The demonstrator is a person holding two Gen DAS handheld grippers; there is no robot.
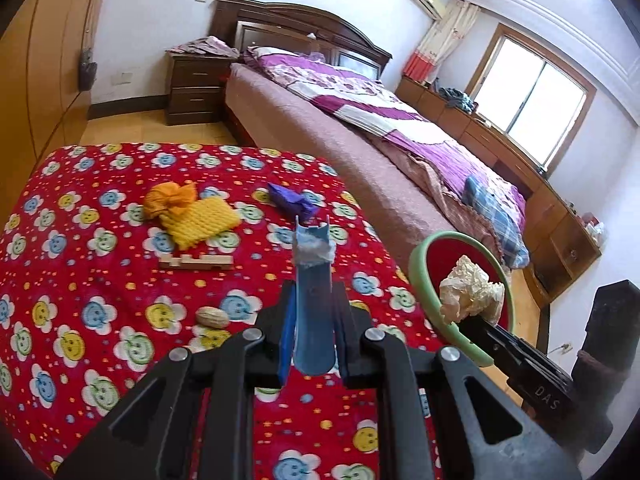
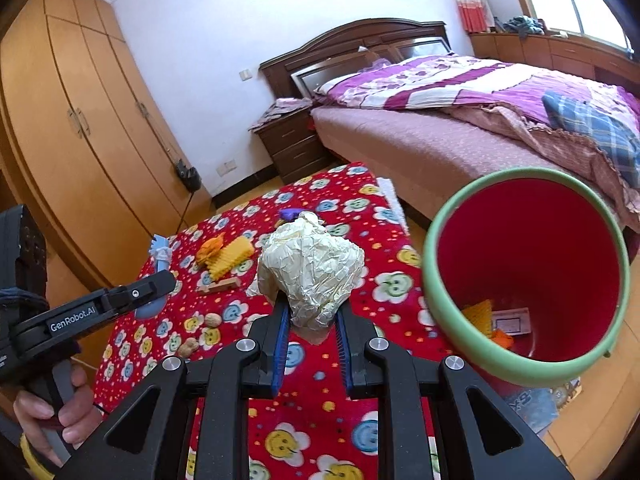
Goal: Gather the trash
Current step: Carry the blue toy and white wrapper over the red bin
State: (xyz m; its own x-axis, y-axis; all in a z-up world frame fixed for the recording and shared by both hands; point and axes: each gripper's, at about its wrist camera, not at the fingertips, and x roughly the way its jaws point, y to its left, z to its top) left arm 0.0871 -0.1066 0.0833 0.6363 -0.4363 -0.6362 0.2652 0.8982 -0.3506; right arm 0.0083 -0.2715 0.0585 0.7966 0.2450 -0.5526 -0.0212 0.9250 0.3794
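Note:
My left gripper [image 1: 314,292] is shut on a blue plastic piece [image 1: 312,320] wrapped with tape, held above the red flowered table cover [image 1: 100,320]. To its right, my right gripper [image 2: 312,304] is shut on a crumpled cream paper ball [image 2: 310,268], also above the table. Just right of the ball, beyond the table edge, stands a red bin with a green rim [image 2: 430,276], and scraps lie on its bottom. In the left wrist view the paper ball [image 1: 470,292] hangs in front of the bin's rim [image 1: 420,276]. An orange wrapper [image 1: 168,198] and a purple wrapper [image 1: 294,200] lie on the table.
A yellow knitted pad [image 1: 204,220], a wooden block [image 1: 196,262] and a nut [image 1: 212,317] also lie on the table. A bed [image 2: 420,140] runs behind the table and the bin. A nightstand [image 2: 292,144] and a wardrobe [image 2: 80,120] stand at the back left.

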